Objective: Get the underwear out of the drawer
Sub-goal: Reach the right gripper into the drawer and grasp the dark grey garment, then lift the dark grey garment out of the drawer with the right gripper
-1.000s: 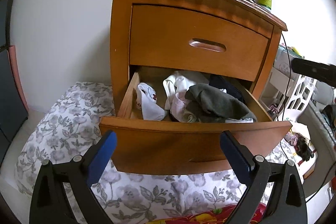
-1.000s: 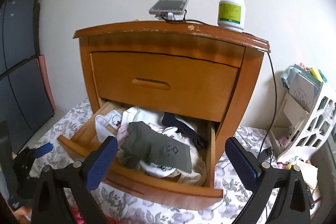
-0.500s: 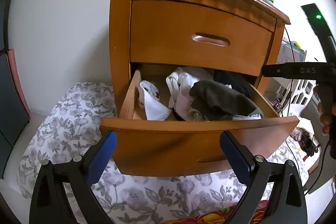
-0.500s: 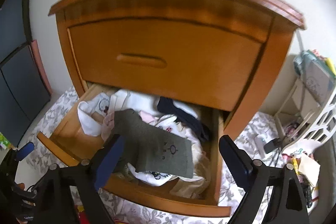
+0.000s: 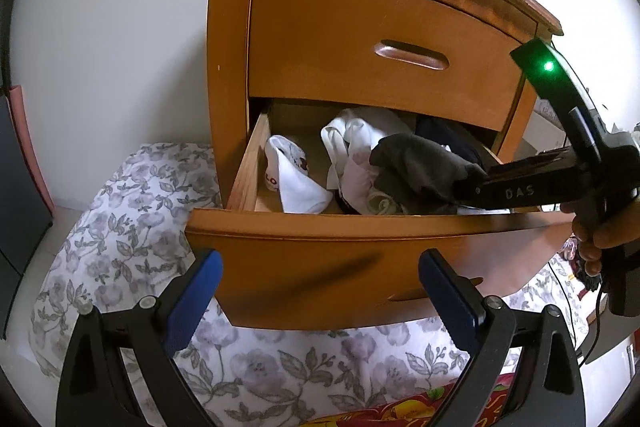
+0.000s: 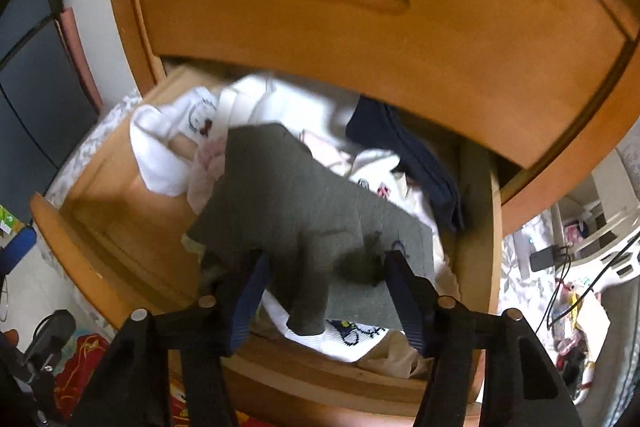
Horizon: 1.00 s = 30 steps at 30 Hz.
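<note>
Your right hand-held gripper (image 6: 324,279) has dropped from above the nightstand into the open drawer (image 5: 360,251), jaws closing around the grey underwear (image 6: 296,203) atop the pile, not yet pinched, while your left hand-held gripper (image 5: 318,285) waits released outside.

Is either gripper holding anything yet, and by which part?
Not yet. The right gripper is closing, with the grey underwear's near edge between its fingers, not visibly pinched. The left gripper is open and empty, before the drawer.

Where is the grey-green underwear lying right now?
In both views, the grey-green underwear lies on top of the clothes pile in the open lower drawer, towards its right side, between the right tool's closing jaws.
</note>
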### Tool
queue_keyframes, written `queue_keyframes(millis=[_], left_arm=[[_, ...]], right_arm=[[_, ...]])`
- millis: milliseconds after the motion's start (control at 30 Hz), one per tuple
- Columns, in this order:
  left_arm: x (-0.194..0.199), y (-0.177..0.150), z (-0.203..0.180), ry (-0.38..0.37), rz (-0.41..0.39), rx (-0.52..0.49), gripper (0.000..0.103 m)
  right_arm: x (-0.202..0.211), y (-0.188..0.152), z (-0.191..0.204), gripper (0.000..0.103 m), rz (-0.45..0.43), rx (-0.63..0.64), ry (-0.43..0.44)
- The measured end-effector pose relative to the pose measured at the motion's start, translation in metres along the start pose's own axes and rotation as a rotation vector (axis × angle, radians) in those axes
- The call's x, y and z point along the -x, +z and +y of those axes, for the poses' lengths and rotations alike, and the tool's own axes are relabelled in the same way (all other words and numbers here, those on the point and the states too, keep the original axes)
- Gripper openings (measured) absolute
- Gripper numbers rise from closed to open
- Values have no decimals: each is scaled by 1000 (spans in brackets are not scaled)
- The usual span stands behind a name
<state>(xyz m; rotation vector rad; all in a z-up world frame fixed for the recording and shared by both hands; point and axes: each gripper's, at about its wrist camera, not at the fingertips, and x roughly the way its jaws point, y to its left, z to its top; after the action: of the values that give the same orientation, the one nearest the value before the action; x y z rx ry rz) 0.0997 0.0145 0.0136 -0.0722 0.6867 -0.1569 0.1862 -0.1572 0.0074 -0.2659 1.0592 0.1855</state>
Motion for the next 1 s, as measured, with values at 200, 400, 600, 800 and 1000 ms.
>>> queue_keyframes(millis=[200,400,600,800,1000], left_arm=[[-6,-1,-1,-7,17,-4,98],[-6,-2,-1,-8,24,-7,98],[-6,-3,-2,-8,33,-11,98],[-1,-3,-5,-15,26,-21,98],[5,-2,-4,-11,19,-15,98]], right_arm=[[-2,0,-3,38,-2,-19,5],[6,-1,-7,11,-28,-39,16],[23,3,-20,9,-80,-74,-9],[43,6,-33,8,-134,-100,-29],[65,9,-41,6,-203,-136,-51]])
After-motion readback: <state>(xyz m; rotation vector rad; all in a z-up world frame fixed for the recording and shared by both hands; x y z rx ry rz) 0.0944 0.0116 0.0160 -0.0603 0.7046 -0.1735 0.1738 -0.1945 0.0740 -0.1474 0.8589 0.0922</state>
